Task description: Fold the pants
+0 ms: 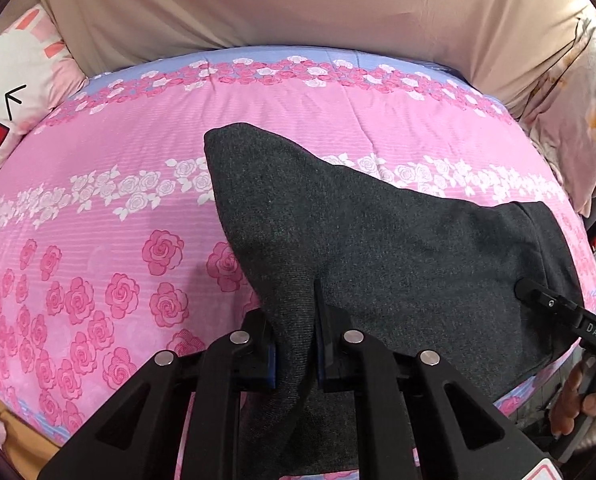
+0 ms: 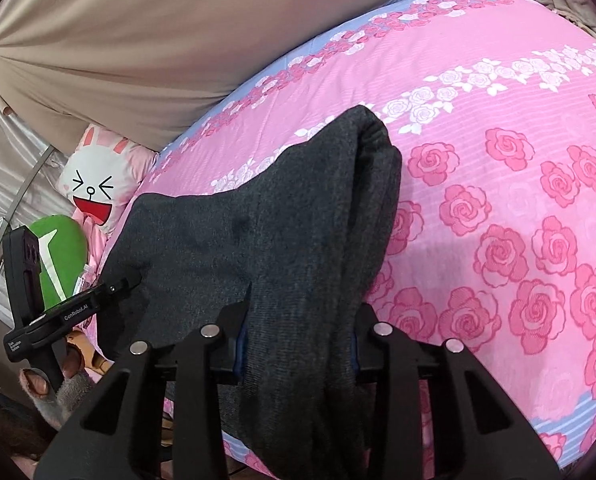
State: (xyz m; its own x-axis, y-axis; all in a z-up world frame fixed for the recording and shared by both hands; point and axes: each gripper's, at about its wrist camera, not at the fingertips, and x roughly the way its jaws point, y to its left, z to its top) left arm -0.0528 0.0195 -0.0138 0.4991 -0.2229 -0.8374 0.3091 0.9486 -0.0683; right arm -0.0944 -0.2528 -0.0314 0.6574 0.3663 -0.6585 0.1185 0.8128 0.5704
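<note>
Both wrist views are evenly and softly lit; we see no single source and no hard glare. Small highlights sit on the metal pins of the left gripper (image 1: 296,354) and right gripper (image 2: 298,354). Soft shadow lies beside the pants (image 1: 377,240) on the pink bedspread (image 1: 98,220). Fisheye bowing is strong (bed edges curve, corners vignette dark). Focus is fair centrally and softer toward the rim.
</note>
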